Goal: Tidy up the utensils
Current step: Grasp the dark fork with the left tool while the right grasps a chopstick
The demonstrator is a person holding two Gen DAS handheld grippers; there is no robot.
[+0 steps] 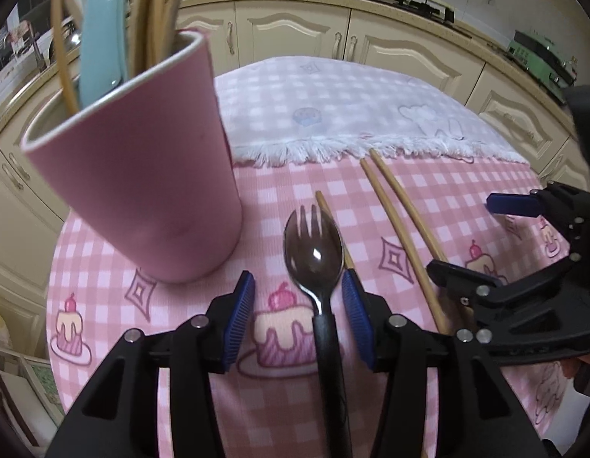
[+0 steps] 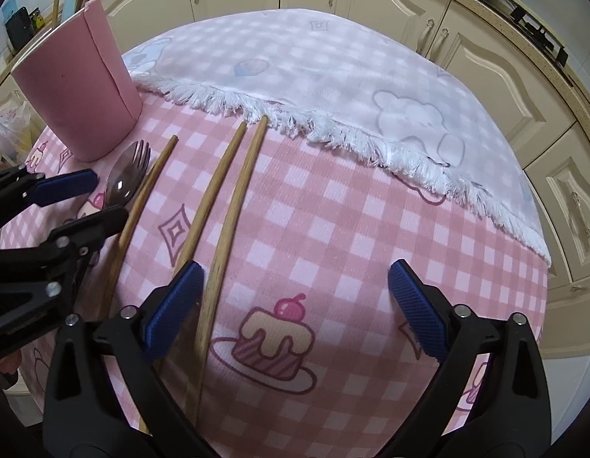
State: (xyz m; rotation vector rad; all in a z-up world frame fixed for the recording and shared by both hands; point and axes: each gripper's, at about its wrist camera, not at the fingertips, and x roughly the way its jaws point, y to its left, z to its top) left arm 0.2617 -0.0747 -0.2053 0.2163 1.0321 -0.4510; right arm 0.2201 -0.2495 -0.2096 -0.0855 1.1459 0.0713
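Between your left gripper's (image 1: 298, 318) blue pads lies the spork (image 1: 314, 255), nearest of all: its black handle runs back under the tool, its shiny metal bowl with short tines points away from you, and the pads stand clear of it on both sides, so your jaws are apart with nothing pinched. A lone wooden chopstick (image 1: 325, 206) peeks out from under the spork's bowl on the right-pad side and reaches a little past the tines.

Ahead of your left pad stands the pink cup (image 1: 149, 175), upright on the cloth and close to the spork without touching it. Inside it you have several wooden chopsticks (image 1: 146, 19) leaning against the rim, plus a pale blue slotted utensil (image 1: 102, 34) standing among them; what its lower end looks like is hidden by the cup wall.

Off to the right of your left tool, two more chopsticks (image 2: 233, 175) lie side by side, almost parallel, tips toward the white fringe. Your right gripper (image 2: 295, 305) sits over them with its jaws wide apart: one chopstick passes just inside its left pad, the other runs under or beside that pad, and neither is gripped. In the right wrist view your left tool shows at the left edge, beside the spork.

Everything rests on a pink checked tablecloth (image 2: 333, 236) printed with cakes and diamonds; a paler fringed cloth (image 2: 333, 76) overlaps its far side. Cream cabinets (image 1: 295, 26) curve around beyond.
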